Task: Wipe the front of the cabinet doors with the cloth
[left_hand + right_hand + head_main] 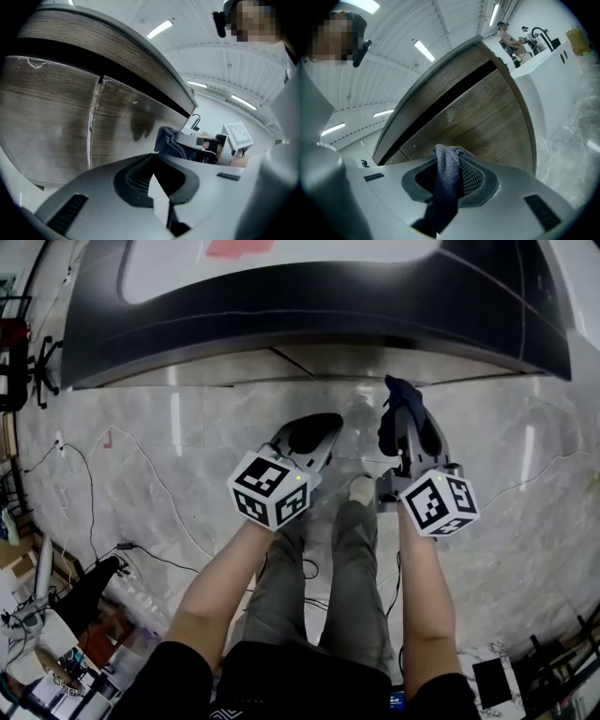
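Dark blue, nubbly-woven cloth (445,192) is bunched into a narrow fold and pinched between the closed jaws of the right tongs (454,176). Its top pokes up past the tips and its tail hangs down behind them. The left tongs (157,187), just beside, are clenched on nothing. Beyond both stand the wood-grain cabinet doors (487,122), with the cloth short of them, under a dark worktop (309,306) edge above a marble floor (169,456)

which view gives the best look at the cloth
The right gripper view: the cloth fills the middle, close enough to show its weave, pinched in the right gripper. The head view shows only a dark bunch at that gripper's tip. The left gripper view shows a small blue fold.
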{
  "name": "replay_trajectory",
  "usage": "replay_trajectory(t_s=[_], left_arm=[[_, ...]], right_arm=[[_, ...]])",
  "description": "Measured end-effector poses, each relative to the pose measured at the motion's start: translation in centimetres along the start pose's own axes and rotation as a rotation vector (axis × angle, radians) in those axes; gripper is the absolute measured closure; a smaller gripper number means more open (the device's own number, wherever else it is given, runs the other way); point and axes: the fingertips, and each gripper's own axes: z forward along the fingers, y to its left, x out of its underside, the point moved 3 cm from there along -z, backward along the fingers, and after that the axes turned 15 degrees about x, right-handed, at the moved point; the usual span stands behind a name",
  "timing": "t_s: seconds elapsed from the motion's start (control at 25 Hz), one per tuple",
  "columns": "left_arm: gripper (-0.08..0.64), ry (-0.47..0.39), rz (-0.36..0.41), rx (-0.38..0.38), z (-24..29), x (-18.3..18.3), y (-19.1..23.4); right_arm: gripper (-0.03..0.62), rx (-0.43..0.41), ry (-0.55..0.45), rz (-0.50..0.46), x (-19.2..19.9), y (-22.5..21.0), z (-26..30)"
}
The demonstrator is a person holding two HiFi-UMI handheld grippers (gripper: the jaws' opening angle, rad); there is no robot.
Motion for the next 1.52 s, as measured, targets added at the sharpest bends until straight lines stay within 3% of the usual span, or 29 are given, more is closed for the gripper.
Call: replay_trajectory(t_s=[0.56,0.88,1.16,1.52], left_arm=[[0.560,-0.050,-0.053,-0.123,-8.6,1.5,5.1],[0.560,-0.057,-0.067,-0.155,-10.2,1.4,7.0],[0.560,-0.055,-0.055,-0.142,-8.7,0.4,7.0],[0.560,-0.022,-0.040,-0.081,-3.7,-0.1,4.6]], right_arm=[[0.508,-0.107,0.103,-0.055,6.1,8.8,4.8],[0.508,-0.128,0.119,-0.057,7.0,11.1,6.7],[0.508,-0.116,0.106,-0.046,5.8,9.9,7.1],[0.508,-0.057,0.059,-0.027,2.3,4.8,5.7]])
